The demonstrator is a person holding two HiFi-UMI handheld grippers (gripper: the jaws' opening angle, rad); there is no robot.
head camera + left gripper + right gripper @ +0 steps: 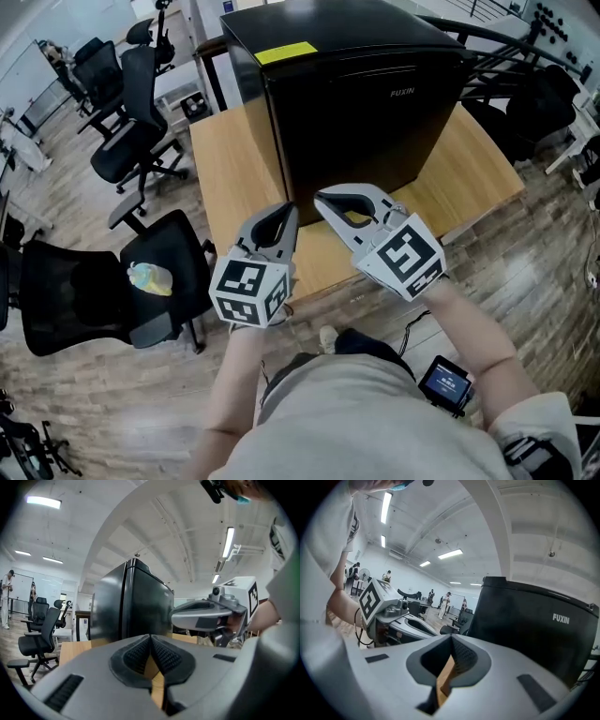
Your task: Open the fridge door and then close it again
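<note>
A black mini fridge (375, 103) stands on a wooden table (230, 169) with its door closed and a yellow label on top. Both grippers hover over the table's near edge, just in front of the fridge and apart from it. My left gripper (289, 212) is shut with nothing between its pads, close to the fridge's front left corner. My right gripper (324, 199) is shut and empty too, its tips pointing left toward the left one. In the left gripper view the fridge (126, 602) rises beyond the shut gripper (151, 637). The right gripper view shows the fridge's (534, 630) branded front to the right of that gripper (451, 640).
A black office chair (103, 300) with a yellow-green object (150, 278) on its seat stands left of the table. More office chairs (127, 141) are at the far left. Black chairs and metal frames (544, 103) crowd the right. A small screen device (445, 382) hangs at the person's waist.
</note>
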